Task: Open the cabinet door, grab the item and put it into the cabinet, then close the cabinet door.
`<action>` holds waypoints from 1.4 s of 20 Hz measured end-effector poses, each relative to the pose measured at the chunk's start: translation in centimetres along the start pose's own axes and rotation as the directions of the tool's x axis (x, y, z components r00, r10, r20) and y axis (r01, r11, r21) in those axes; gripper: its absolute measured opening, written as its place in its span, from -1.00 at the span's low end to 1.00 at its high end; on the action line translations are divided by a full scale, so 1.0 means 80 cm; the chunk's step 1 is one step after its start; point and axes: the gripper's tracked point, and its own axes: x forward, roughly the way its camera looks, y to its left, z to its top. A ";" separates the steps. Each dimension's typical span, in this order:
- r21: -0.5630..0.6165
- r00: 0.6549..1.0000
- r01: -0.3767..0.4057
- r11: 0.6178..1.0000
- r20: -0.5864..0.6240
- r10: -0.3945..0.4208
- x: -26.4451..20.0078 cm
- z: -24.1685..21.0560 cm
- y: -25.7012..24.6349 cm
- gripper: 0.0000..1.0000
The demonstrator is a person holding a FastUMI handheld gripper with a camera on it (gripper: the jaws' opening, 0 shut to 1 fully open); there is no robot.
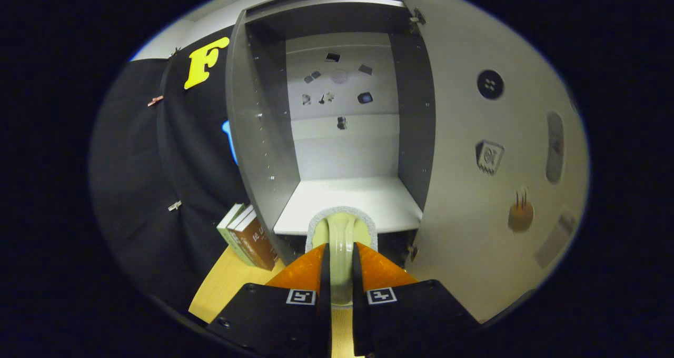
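Clearly, the gripper [340, 260] had its two fingers pressed in on a pale green handle [341, 242], one finger on each side of it, so the tongs were pinching the item by that handle. The item looked like a scrubbing brush or pad [341, 229]: a light, fuzzy rim arched around the far end of the handle, just beyond the fingertips. What lay under that rim could not be made out.

Beyond the item stood the cabinet [258, 131], grey on the outside, its inside open to view. The cabinet door [489, 152] was swung wide to the right, hinged along the cabinet's right edge, and its inner face carried several small stickers or marks too blurred to tell apart. The brush was held at the near edge of the cabinet's white shelf [353, 202], its fuzzy rim overlapping that front edge in the view; whether it touched the shelf could not be told. The back panel [342, 105] at the far side was pale, with a handful of small dark shapes on it.

To the left of the cabinet, a few books [247, 237] leaned upright against its side, resting on a light wooden tabletop [226, 284]. That tabletop ran near and below the fingers.
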 end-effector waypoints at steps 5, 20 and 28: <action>0.014 1.000 0.011 1.000 0.000 -0.011 0.090 0.049 -0.001 -0.60; -0.050 0.987 0.118 0.992 -0.104 -0.122 0.329 0.007 -0.040 -0.61; -0.082 0.987 0.139 0.987 -0.069 -0.144 0.355 0.007 -0.044 0.04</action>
